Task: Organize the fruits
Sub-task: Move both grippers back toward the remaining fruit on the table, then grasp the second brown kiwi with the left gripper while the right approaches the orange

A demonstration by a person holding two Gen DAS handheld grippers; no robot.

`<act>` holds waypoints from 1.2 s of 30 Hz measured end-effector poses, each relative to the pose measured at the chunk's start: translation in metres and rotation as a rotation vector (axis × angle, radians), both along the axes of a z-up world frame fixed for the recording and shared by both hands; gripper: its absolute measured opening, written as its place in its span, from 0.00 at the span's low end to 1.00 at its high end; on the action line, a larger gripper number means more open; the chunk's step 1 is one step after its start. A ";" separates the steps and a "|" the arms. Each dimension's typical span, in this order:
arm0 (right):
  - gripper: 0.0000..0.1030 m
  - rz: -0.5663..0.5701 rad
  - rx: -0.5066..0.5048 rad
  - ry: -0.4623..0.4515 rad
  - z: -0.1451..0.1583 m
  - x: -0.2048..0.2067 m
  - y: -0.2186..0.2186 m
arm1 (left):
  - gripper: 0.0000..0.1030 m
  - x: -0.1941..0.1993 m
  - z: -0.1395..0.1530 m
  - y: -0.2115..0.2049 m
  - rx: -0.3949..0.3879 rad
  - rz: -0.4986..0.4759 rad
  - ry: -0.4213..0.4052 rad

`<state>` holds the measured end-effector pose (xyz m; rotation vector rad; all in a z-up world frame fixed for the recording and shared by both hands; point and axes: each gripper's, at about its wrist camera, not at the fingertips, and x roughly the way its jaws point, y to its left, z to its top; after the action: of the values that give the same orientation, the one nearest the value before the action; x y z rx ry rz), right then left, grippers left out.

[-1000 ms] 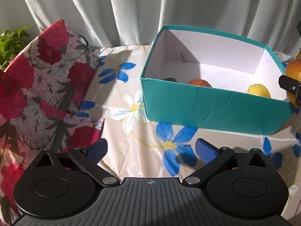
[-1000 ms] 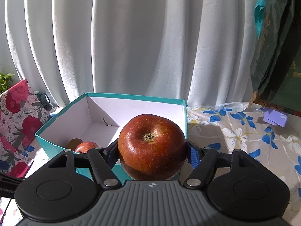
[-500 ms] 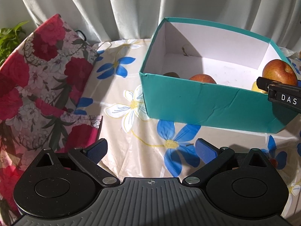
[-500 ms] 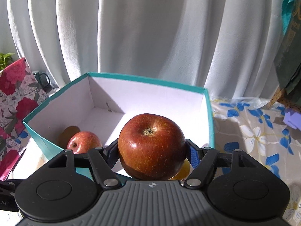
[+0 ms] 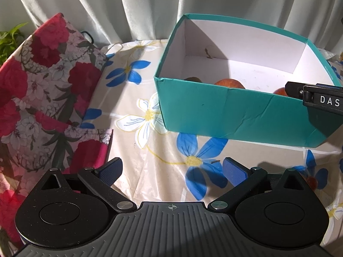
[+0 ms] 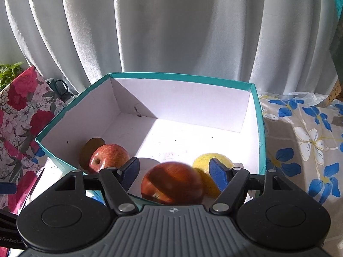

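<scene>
Fingers (image 6: 220, 172) of my right gripper (image 6: 173, 170), a moment ago clamped on the dark red round apple (image 6: 172, 182), now stand clear as it drops blurred into the teal cardboard box (image 6: 184, 76); left gripper (image 5: 171, 171) spread, empty.

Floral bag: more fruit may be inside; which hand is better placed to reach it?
Left, probably. The left gripper is open, empty, beside the floral bag; the right gripper is over the box, an apple loose between its fingers.

Hard sunlight, box floor (image 6: 171, 132) glaring white, sharp shadows on tablecloth (image 5: 171, 150), falling apple (image 6: 172, 184) motion-blurred, fisheye-bent edges
</scene>
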<state>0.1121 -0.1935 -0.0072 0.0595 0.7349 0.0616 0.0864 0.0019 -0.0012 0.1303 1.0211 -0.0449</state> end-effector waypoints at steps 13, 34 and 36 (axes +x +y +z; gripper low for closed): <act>0.95 -0.073 -0.032 -0.254 0.045 -0.086 0.003 | 0.99 -0.028 0.000 0.002 -0.087 -0.150 -0.031; 0.97 -0.232 -0.023 -0.182 0.020 -0.184 -0.001 | 0.97 -0.086 -0.018 0.008 -0.241 -0.380 -0.012; 0.97 -0.236 -0.025 -0.178 0.020 -0.184 -0.001 | 0.91 -0.086 -0.020 0.005 -0.245 -0.392 0.005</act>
<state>-0.0723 -0.1946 0.0125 0.1150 0.5469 -0.1659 0.0003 0.0068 -0.0209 0.1044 0.9752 -0.5256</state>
